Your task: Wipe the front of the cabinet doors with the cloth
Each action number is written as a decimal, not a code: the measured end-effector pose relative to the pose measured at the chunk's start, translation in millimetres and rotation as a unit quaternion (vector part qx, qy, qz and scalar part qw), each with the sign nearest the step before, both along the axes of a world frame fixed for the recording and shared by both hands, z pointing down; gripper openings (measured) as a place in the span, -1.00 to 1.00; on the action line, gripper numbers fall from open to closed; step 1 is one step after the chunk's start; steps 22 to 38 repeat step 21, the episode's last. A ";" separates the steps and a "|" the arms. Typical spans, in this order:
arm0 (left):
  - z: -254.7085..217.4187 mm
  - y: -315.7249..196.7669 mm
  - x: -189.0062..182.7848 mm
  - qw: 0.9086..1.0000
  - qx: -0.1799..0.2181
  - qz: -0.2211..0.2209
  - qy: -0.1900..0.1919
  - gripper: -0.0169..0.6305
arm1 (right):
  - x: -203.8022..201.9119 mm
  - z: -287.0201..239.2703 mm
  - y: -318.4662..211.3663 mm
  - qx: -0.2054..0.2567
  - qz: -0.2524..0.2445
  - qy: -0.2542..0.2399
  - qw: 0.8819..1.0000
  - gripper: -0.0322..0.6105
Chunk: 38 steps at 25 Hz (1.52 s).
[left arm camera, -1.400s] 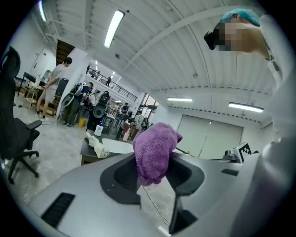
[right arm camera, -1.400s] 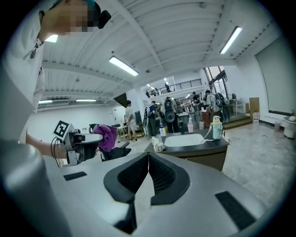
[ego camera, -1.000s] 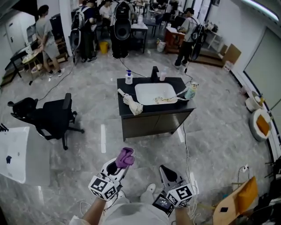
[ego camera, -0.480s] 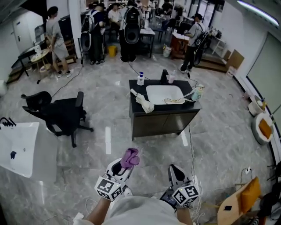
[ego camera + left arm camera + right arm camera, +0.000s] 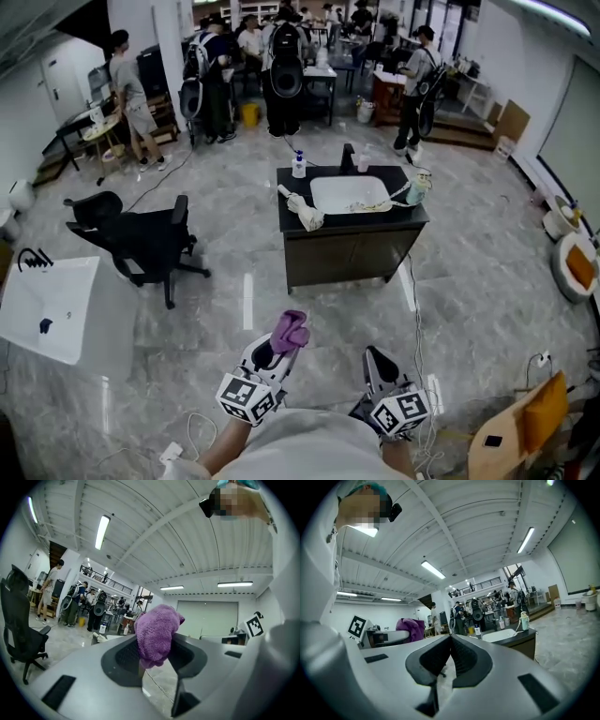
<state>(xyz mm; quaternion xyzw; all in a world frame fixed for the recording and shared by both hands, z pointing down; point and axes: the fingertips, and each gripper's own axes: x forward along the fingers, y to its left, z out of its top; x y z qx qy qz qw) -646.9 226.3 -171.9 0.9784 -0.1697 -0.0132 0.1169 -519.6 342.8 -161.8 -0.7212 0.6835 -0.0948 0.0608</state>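
2 grippers in the head view, both low at its near edge, above the grey floor (image 5: pixel 281 291). left gripper (image 5: pixel 279 347): jaws closed on 1 purple cloth (image 5: pixel 290 329). in the left gripper view they pinch its lower fold, and the rest bunches up above them. right gripper (image 5: pixel 376 357): jaws pressed together, nothing between them, as the right gripper view shows.

1 dark cabinet (image 5: pixel 347 255) stands ahead of us, well apart from both grippers and from the cloth. its front faces us, but the seams are too faint for us to count the doors.

on the black countertop (image 5: pixel 292 189) we count:
- 1 white basin (image 5: pixel 350 194), set in the middle
- 1 black faucet (image 5: pixel 348 157), at the back edge behind the basin
- 1 pump bottle (image 5: pixel 298 166), at the back left corner
- 1 small cup (image 5: pixel 363 163), at the back edge, just right of the faucet
- 1 pale bottle (image 5: pixel 416 190), at the right edge
- 1 pale rag (image 5: pixel 306 214), near the front left corner

on the floor, left of the cabinet: 1 black office chair (image 5: pixel 141 244). at the left edge of the head view: 1 white sink unit (image 5: pixel 47 309).

a group of people stands at the far tables. 2 stand clear of it: 1 person at the far left (image 5: pixel 131 98) and 1 person at the far right (image 5: pixel 417 70).
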 end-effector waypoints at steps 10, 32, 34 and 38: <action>11.3 98.6 35.1 1.000 -0.011 0.009 -0.020 -0.48 | 40.1 26.3 92.8 -0.009 0.032 -0.037 0.999 -0.82; 12.1 102.9 9.9 0.999 -0.003 -0.040 -0.027 -0.48 | 28.6 33.8 106.6 -0.010 0.006 -0.031 0.999 -0.82; 12.1 102.9 9.9 0.999 -0.003 -0.040 -0.027 -0.48 | 28.6 33.8 106.6 -0.010 0.006 -0.031 0.999 -0.82; 12.1 102.9 9.9 0.999 -0.003 -0.040 -0.027 -0.48 | 28.6 33.8 106.6 -0.010 0.006 -0.031 0.999 -0.82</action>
